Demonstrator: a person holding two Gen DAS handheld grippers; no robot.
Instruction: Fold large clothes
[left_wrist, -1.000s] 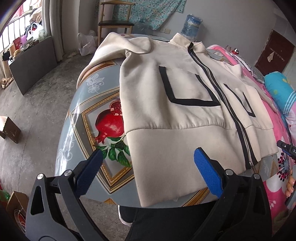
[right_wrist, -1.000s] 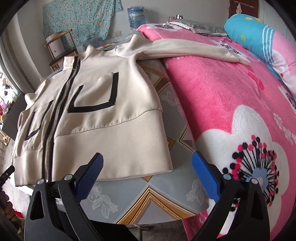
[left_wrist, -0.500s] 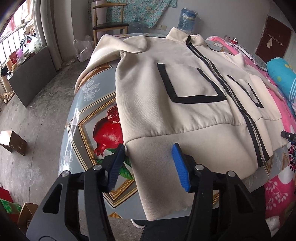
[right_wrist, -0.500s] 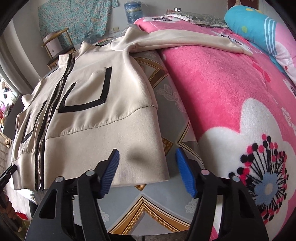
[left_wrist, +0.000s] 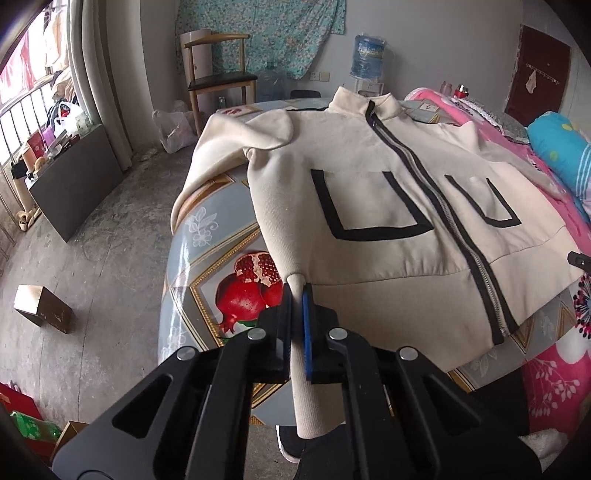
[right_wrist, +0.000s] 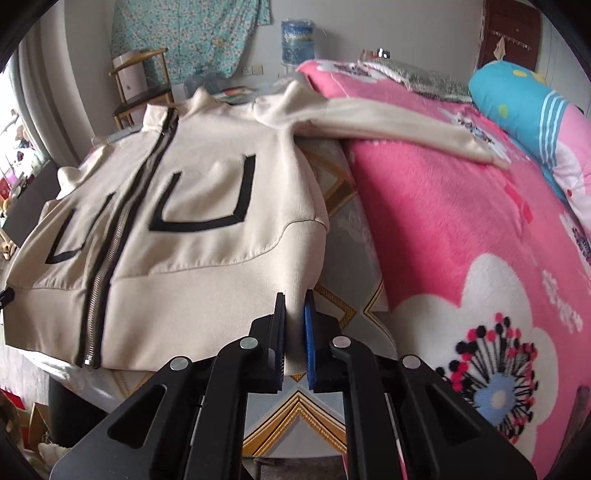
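Cream jacket (left_wrist: 369, 206) lay zip-up on the table (left_wrist: 192, 258), collar away; the left gripper (left_wrist: 297, 295) and right gripper (right_wrist: 294, 302) each pinched a hem corner, so folding meant carrying the hem toward the collar.

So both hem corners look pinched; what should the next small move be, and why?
Probably lift both corners together and carry the hem toward the collar. The left gripper and right gripper each pinch the jacket, which lies flat and zipped.

A home bedroom: bed (right_wrist: 461, 221), chair (left_wrist: 218, 75), water jug (left_wrist: 366, 55).
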